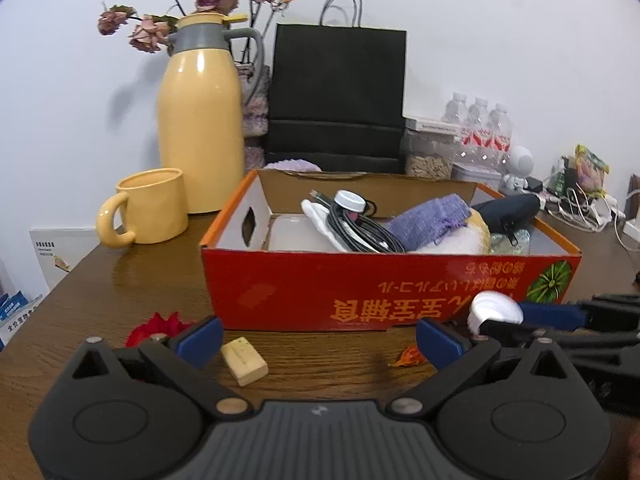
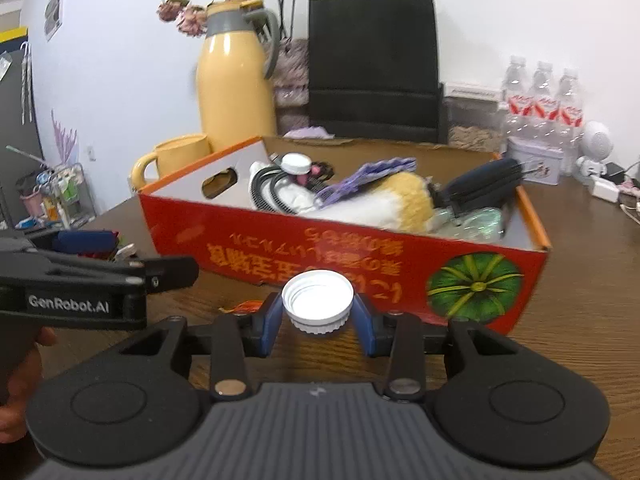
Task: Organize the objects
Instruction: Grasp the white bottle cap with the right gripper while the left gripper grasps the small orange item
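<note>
Right gripper (image 2: 318, 314) pinched a white bottle cap (image 2: 318, 306) between its blue pads, open side up, just above the wooden table (image 2: 560, 320) and in front of the red cardboard box (image 2: 360, 256). Left gripper (image 1: 320, 340) hung spread wide with nothing between the pads; a cork block (image 1: 244, 362) lay on the table near its left finger. Box held cables, a plush, another white cap. Behind: yellow mug (image 1: 148, 208), yellow thermos (image 1: 200, 120), black paper bag (image 1: 336, 92).

yellow thermos (image 1: 200, 120), black paper bag (image 1: 336, 92) — water bottles (image 1: 480, 128)
</note>
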